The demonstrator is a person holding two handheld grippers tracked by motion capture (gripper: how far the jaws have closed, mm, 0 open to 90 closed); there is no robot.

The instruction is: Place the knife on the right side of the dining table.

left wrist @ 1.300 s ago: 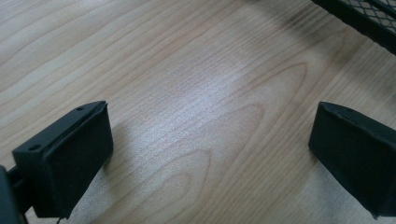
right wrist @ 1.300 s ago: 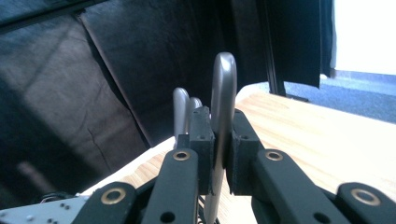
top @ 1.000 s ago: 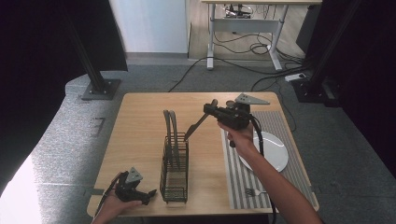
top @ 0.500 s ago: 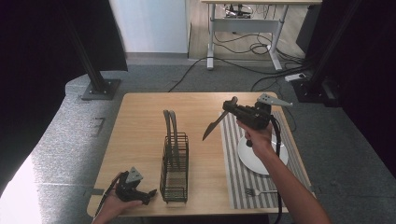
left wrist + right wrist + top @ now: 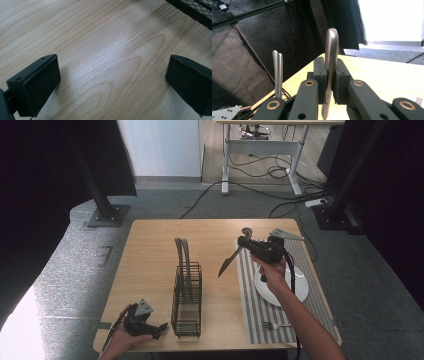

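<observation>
My right gripper point(image 5: 244, 243) is shut on a metal table knife point(image 5: 227, 264) and holds it above the table, just left of the striped placemat point(image 5: 255, 305). The blade slants down to the left and the handle end sticks up behind the jaws. In the right gripper view the knife point(image 5: 331, 45) stands clamped between the two pads of the gripper point(image 5: 329, 75). My left gripper point(image 5: 159, 327) rests on the table's front left corner beside the black wire cutlery rack point(image 5: 187, 300). Its jaws point(image 5: 112, 75) stand wide open over bare wood.
Two long metal utensils point(image 5: 181, 251) stand in the rack and appear again as utensils point(image 5: 277, 72) in the right gripper view. A white plate point(image 5: 295, 290) and a fork point(image 5: 272, 325) lie on the placemat. The rack's mesh corner point(image 5: 197, 11) lies just past the left jaws.
The right hand has carried the knife to the right, away from the rack, and then lowered it a little over the placemat's left edge. The left gripper has stayed put.
</observation>
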